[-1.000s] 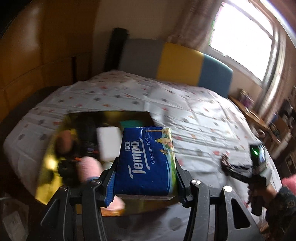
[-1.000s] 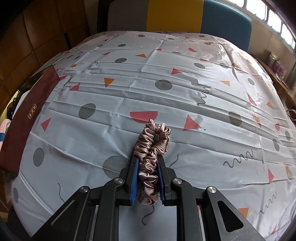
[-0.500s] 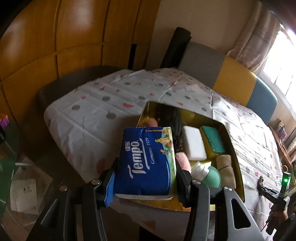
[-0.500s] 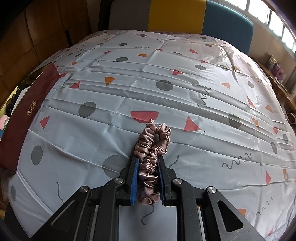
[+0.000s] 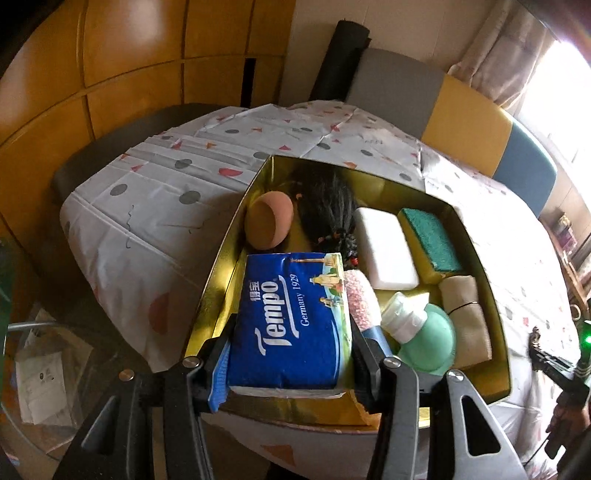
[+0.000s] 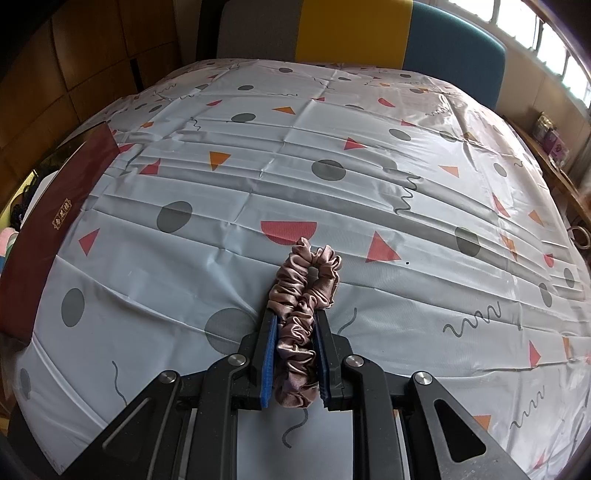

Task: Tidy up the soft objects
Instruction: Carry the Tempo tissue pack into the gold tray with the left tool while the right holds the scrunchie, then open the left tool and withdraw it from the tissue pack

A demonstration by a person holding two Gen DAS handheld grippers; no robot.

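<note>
My left gripper is shut on a blue Tempo tissue pack and holds it over the near left corner of a gold-lined box. The box holds a brown sponge ball, a black braided hairpiece, a white sponge, a green-topped yellow scourer, a beige roll, a mint bottle and a pink fuzzy item. My right gripper is shut on a mauve satin scrunchie that lies on the patterned tablecloth.
The box's dark red lid side shows at the left of the right wrist view. A grey, yellow and blue bench back stands behind the table. The right gripper tool shows at the right edge of the left wrist view. Papers lie on the floor.
My left gripper has swung left and come over the box with the tissue pack, so the box contents now lie right below. The right gripper and scrunchie have stayed still.
</note>
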